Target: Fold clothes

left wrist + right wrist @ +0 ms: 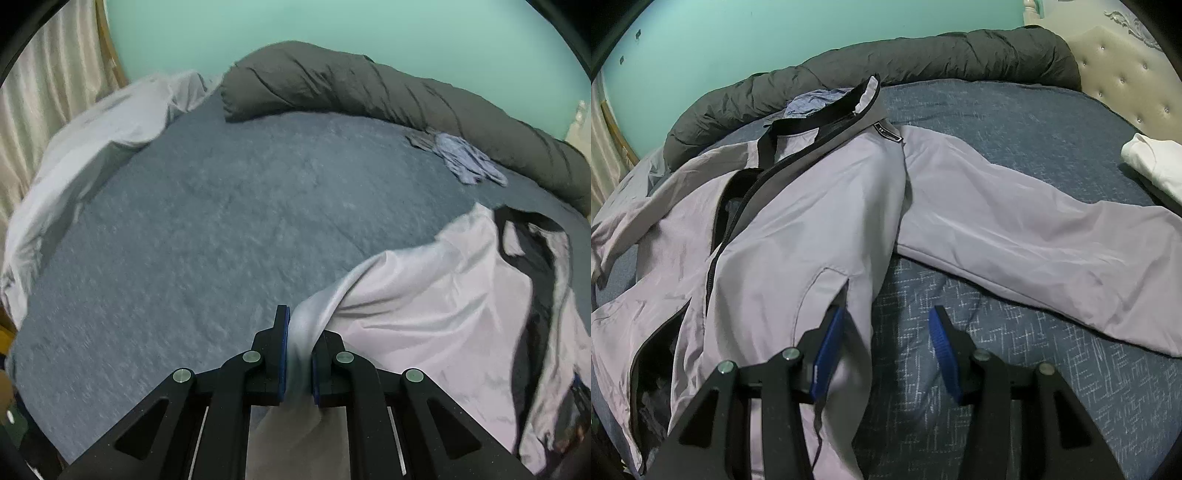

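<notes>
One jacket (798, 221), pale lilac, zip open, lies spread and rumpled on your bed (997, 122), one sleeve (1034, 236) flung out: no fold shows. Your left tongs (300, 354) clench a gathered edge; right tongs (882, 354) gape beside the hem. Far sleeve cut off; blue garment (465, 158) behind, unclear.

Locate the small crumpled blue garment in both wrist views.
Left wrist: blue garment upper right, against the dark rolled duvet.
Right wrist: blue garment upper centre-left, behind the jacket collar.
Shared landmark: the duvet along the green wall.
</notes>
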`<state>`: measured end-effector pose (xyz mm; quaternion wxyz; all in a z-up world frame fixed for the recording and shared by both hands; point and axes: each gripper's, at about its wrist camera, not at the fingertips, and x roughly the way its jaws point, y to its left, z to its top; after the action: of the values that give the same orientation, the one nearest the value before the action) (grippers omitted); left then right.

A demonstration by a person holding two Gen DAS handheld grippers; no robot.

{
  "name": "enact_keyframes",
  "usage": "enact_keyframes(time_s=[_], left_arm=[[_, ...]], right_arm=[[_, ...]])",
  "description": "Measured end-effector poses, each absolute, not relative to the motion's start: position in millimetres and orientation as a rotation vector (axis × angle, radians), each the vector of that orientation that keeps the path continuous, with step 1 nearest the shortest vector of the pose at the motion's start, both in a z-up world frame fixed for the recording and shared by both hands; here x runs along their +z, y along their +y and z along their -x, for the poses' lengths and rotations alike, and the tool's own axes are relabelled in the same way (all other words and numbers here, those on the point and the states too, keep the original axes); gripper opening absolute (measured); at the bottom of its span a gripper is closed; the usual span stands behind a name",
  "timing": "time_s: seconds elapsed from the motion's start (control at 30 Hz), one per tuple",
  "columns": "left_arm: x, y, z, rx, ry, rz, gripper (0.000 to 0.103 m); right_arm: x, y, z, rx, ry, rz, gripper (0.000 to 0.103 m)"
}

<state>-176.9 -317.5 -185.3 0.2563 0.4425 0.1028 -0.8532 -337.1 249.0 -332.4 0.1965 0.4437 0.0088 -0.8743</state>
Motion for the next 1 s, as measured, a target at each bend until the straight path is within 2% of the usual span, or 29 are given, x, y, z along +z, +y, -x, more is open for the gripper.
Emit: enact_keyframes(time_s=[0.07,0.2,0.23,0.43,0.5,0.57,0.87,0.93,1.0], left_arm=[[-194.9,-330.7,180.6,-2.262,0.294,-1.234,0.015],[-212.9,-349.6,176.9,-2.168,0.363,-1.255,0.046],[-214.1,-352.1,173.3,-2.166,0.388,-1.238,0.048],[-214.4,-336.9,153.4,-2.242,0.406,-1.219,0.052],[-224.2,-317.6,155.1,-2.299,0.346,-1.296,0.060],[-236.3,-300.8,156.4,-2.328,0.283,-1.355,0.063],[-279.7,-286.4,157.4,-2.324,0.080,-1.479,0.063],[-280.4,-293.6,155.9,-2.312,0.077,-1.465,0.055],[-275.4,-298.9,154.5,-2.321,0.076,-1.445,0.006]], right_arm=[[-333.3,248.4,337.9,-2.447,0.027,-1.244,0.049],[-333.7,249.4,338.6,-2.443,0.024,-1.245,0.049],[-333.9,249.5,338.9,-2.442,0.022,-1.245,0.049],[-333.5,248.2,337.8,-2.439,0.014,-1.244,0.049],[-332.8,248.1,336.7,-2.438,0.013,-1.243,0.049],[-331.8,247.9,335.0,-2.436,0.009,-1.241,0.049],[-333.6,246.3,335.6,-2.426,0.011,-1.247,0.049],[-334.7,245.8,335.8,-2.426,0.017,-1.249,0.049],[-335.3,245.0,335.8,-2.426,0.021,-1.249,0.049]])
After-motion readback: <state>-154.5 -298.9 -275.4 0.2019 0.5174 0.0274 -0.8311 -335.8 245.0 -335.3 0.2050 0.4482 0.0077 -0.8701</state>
